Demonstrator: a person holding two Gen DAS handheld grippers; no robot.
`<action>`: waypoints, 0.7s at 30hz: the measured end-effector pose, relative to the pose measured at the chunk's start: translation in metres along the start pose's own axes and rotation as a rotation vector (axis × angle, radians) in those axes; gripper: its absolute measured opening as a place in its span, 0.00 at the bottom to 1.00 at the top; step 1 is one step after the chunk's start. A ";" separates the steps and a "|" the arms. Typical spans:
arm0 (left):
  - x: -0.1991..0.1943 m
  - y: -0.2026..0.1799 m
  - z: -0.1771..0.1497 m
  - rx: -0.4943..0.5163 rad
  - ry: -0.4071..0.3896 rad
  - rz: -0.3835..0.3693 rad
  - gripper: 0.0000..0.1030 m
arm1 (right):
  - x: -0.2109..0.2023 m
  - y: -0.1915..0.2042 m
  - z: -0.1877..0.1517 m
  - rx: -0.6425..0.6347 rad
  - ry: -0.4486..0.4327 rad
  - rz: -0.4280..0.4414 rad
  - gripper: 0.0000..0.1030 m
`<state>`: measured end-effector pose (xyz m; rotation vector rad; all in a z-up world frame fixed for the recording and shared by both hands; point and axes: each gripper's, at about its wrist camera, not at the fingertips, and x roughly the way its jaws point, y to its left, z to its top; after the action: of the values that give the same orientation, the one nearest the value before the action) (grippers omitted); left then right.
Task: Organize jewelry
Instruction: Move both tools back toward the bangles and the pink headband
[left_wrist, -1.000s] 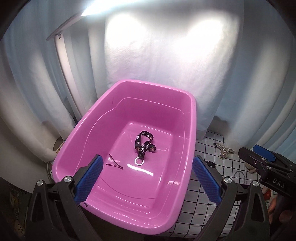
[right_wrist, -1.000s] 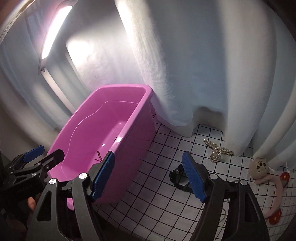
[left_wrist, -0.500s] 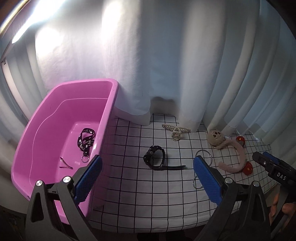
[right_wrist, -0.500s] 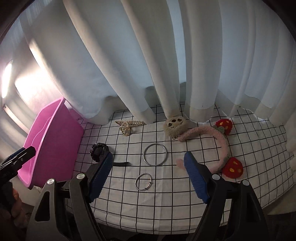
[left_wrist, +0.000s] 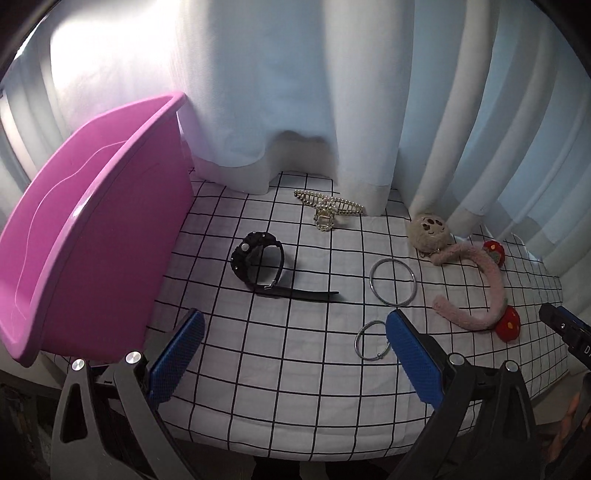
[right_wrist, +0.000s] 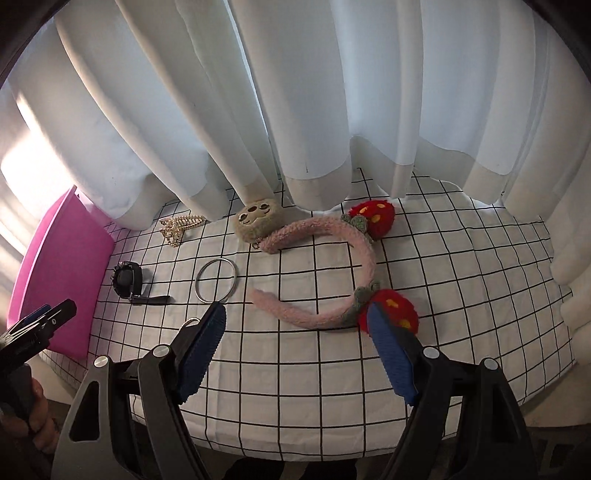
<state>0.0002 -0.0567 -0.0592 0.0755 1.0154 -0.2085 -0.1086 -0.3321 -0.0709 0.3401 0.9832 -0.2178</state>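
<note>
Flat on the cloth, the black watch's (left_wrist: 256, 264) strap tail points right.

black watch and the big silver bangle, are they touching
Apart. The left wrist view shows bare checked cloth between the black watch strap tip and the big silver bangle.

Bin (left_wrist: 92, 229), left of my tongs: glossy smooth pink plastic.
Bangle (left_wrist: 392, 281), ahead: shiny metal.
Headband (right_wrist: 332, 266): fuzzy pink plush, I'd say.
Desk cover (left_wrist: 295, 354): matt gridded cloth.
Watch (left_wrist: 258, 260): matt black.
</note>
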 end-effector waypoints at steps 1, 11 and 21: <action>0.005 -0.005 -0.005 -0.018 0.006 0.002 0.94 | 0.005 -0.006 0.000 -0.018 0.007 0.011 0.73; 0.061 -0.049 -0.049 -0.092 0.081 0.066 0.94 | 0.053 -0.044 -0.001 -0.121 0.066 0.048 0.73; 0.109 -0.072 -0.054 -0.079 0.078 0.049 0.94 | 0.091 -0.064 0.001 -0.070 0.032 0.034 0.73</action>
<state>-0.0039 -0.1341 -0.1779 0.0368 1.0971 -0.1208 -0.0802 -0.3938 -0.1584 0.2967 1.0136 -0.1465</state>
